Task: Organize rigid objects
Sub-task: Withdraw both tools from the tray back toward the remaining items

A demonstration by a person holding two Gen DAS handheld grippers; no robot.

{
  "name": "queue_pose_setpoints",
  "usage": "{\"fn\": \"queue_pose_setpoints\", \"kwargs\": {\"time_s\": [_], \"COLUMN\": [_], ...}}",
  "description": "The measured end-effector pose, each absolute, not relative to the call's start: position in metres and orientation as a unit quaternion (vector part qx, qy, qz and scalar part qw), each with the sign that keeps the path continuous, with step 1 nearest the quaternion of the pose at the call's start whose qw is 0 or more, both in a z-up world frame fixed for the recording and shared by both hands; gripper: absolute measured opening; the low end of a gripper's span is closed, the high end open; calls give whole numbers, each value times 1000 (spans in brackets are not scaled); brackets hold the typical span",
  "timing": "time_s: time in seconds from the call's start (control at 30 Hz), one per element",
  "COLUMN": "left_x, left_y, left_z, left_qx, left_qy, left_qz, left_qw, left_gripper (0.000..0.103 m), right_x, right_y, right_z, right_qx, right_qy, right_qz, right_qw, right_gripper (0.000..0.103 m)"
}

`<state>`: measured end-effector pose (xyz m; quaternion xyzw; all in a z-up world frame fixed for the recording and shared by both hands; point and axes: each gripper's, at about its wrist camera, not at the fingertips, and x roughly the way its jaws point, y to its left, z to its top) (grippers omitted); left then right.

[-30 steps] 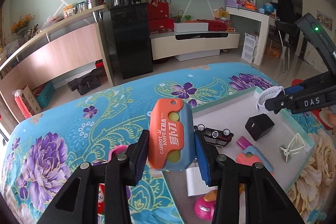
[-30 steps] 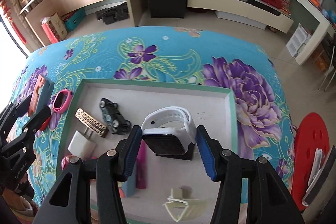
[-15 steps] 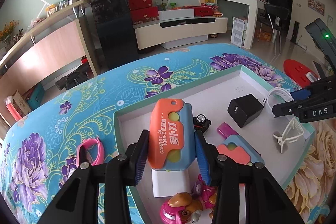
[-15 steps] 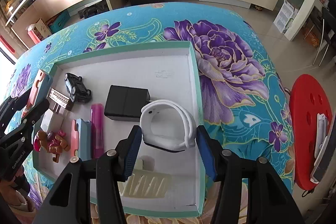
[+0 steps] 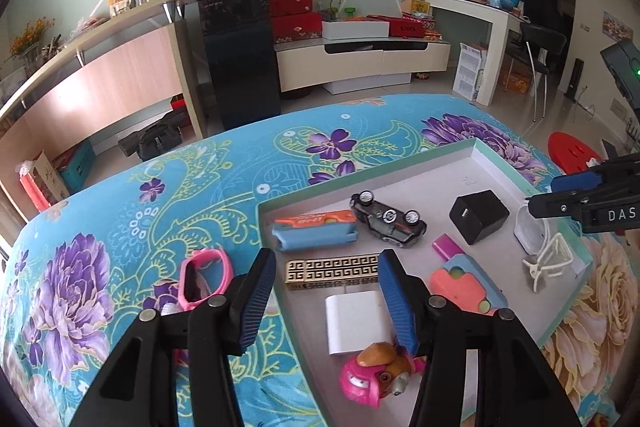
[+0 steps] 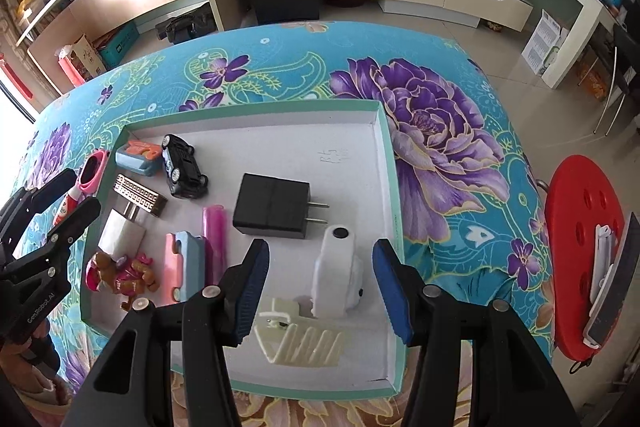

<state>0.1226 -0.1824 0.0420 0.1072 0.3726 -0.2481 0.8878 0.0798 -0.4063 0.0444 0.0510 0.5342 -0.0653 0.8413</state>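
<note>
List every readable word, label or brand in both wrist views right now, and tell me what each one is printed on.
"DAS": white letters on the body of the right gripper, cut off at the frame edge.
"GenRobot.AI": along the arm of the left gripper.
Orange toy knife in the tray: print too blurred to read.
Faint mark on the tray floor: unreadable.
Boxes and leaflets in the room behind: too small.

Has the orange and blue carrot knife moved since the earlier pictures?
Yes. It left the left gripper and now lies in the tray, at its far left corner beside the toy car.
</note>
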Motion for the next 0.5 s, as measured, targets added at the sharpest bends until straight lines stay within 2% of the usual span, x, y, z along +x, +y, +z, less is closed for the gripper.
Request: {"fn": "queue_pose_setpoints", "kwargs": {"time_s": [0.2,0.27,0.47,0.5], "left_x": [125,125,124,124], "left_y": [-143,-129,-91,-84], "left_z": [43,42,40,39], "left_qx": [99,89,74,69], "left_qy": [384,388,396,399], "left_qz": [-195,-185,-138,-132], "left_qw": [897,899,905,905], "left_gripper": [58,64,71,71], "right_x": [83,84,88,88], "right_y": [-366,-352,-317,-312], "right_z": [59,59,57,57], "right_qx": [38,36,51,54], "right_qy": [511,505,492,489], "right_qz": [-57,-57,-62,-63], "right_qw": [857,860,867,868], "right_gripper": [55,55,57,60]}}
